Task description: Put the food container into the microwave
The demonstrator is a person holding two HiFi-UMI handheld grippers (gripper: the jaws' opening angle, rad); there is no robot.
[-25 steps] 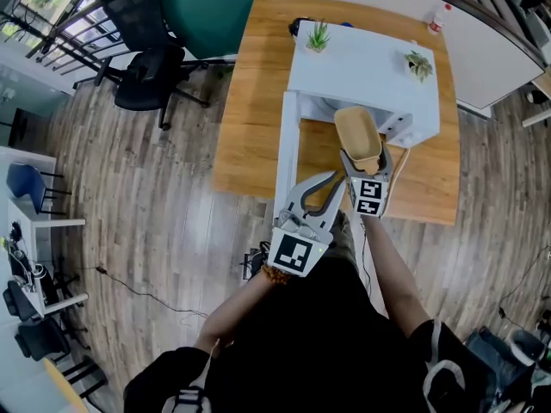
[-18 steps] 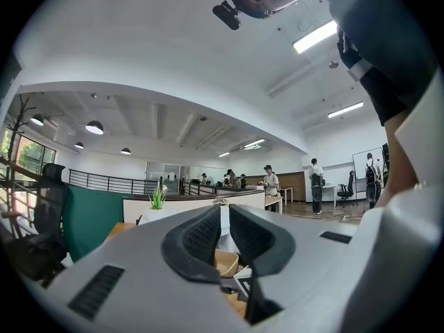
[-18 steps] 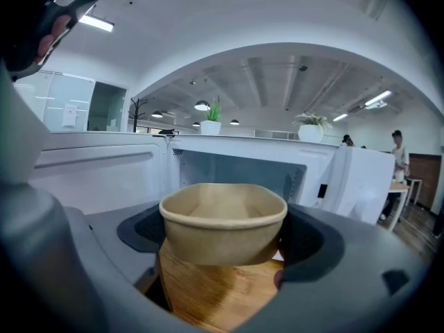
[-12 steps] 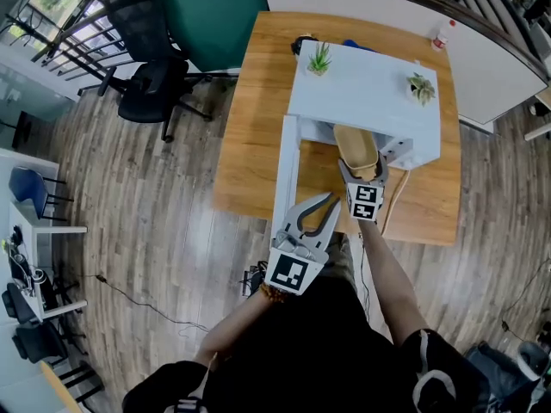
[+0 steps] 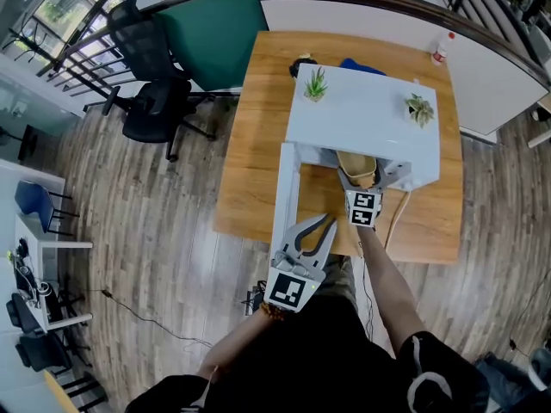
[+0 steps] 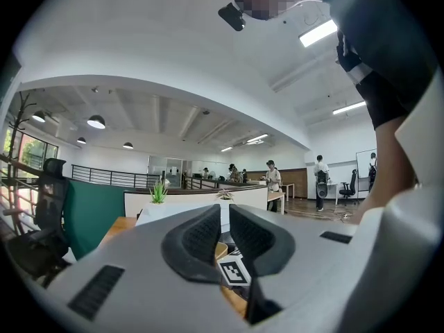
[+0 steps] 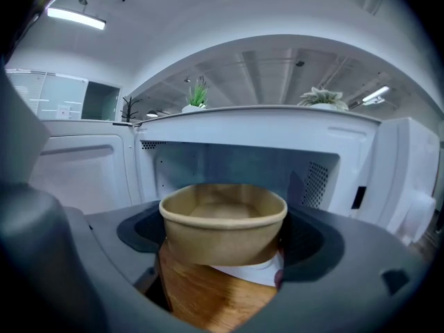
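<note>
Right gripper [image 5: 360, 177] jaws clamp the tan paper food container [image 7: 223, 220] at the open white microwave [image 5: 362, 101] mouth. Left gripper [image 5: 314, 228] hangs back, jaws pinched together, empty.

The food container [image 7: 223, 224] is matt brown paper, the microwave [image 5: 362, 101] smooth white, the table [image 5: 250, 144] wood.

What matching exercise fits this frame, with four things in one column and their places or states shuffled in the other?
Things:
1. container
2. left claw
3. door
4. bottle

Places or states:
a. swung open
b. far right corner of the table
c. gripped by the right claw at the mouth of the microwave
d. shut, empty

Pairs: 1-c, 2-d, 3-a, 4-b.
</note>
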